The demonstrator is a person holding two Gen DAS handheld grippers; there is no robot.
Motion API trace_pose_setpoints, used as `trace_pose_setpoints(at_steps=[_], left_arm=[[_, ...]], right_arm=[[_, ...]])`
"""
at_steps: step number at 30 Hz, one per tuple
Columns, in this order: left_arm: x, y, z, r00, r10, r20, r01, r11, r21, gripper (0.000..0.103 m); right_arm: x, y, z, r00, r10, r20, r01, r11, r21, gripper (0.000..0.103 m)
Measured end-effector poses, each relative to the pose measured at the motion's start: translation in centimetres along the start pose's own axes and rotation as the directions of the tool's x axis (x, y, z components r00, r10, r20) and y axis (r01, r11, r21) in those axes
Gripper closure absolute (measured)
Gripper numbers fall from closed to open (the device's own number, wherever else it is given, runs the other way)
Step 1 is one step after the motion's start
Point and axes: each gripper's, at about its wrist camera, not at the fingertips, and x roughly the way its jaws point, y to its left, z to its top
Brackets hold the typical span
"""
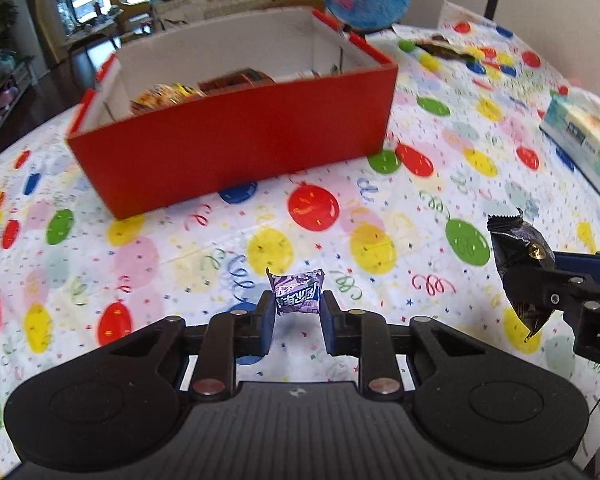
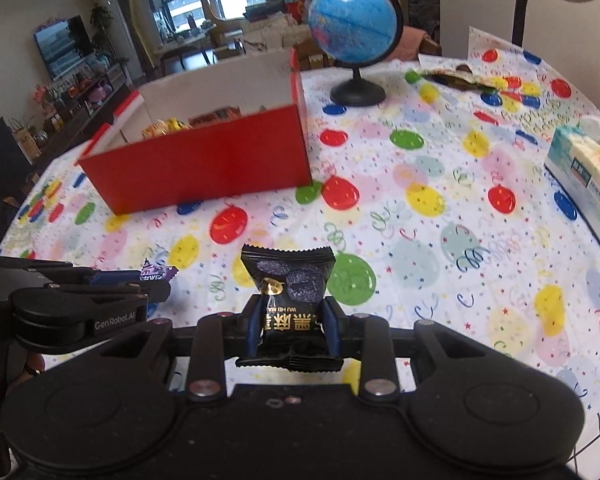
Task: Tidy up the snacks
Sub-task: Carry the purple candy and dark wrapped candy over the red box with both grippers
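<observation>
My left gripper (image 1: pixel 297 307) is shut on a small purple candy packet (image 1: pixel 297 292) and holds it above the balloon-print tablecloth. My right gripper (image 2: pixel 291 320) is shut on a black snack packet (image 2: pixel 288 288) with gold lettering. That black packet also shows at the right of the left wrist view (image 1: pixel 520 256), and the purple candy at the left of the right wrist view (image 2: pixel 156 272). An open red box (image 1: pixel 236 152) with several snacks inside stands ahead of both grippers; it also shows in the right wrist view (image 2: pixel 204 168).
A blue globe (image 2: pixel 354 26) on a black stand is behind the box. A tissue box (image 2: pixel 588 176) sits at the right. An opened wrapper (image 2: pixel 456 76) lies at the back right. A lamp arm (image 2: pixel 520 8) rises at the far right.
</observation>
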Motion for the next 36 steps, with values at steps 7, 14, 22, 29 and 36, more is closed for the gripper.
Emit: trace_pose_setpoints(at_steps=[7,14,22,29,36], left_arm=[[-4.0,0.9,1.1,0.998,0.024,0.056,-0.02,0.997,-0.068,0.08],[-7.2,2.4,3.0,0.991,0.05,0.126,-0.035,0.993,-0.115,0.079],[-9.3,4.0,6.1,0.978,0.071,0.195,-0.042,0.988,-0.147,0.079],[-9.2,5.2,9.2,0.969,0.095,0.228,-0.064,0.988,-0.139,0.079],[-7.4,6.8,12.4,0.966,0.111,0.235,-0.082,0.988,-0.129,0.079]], right_arm=[[-2.7,0.9,1.4,0.996,0.048,0.071,-0.047,0.999,-0.01,0.073],[-4.5,1.8,4.1,0.987,0.094,0.128,-0.091,0.995,-0.028,0.073],[-5.5,3.1,8.2,0.976,0.129,0.177,-0.117,0.99,-0.076,0.073],[-4.9,4.4,11.6,0.971,0.128,0.201,-0.107,0.988,-0.115,0.073],[-2.3,5.3,15.1,0.975,0.108,0.195,-0.083,0.988,-0.13,0.073]])
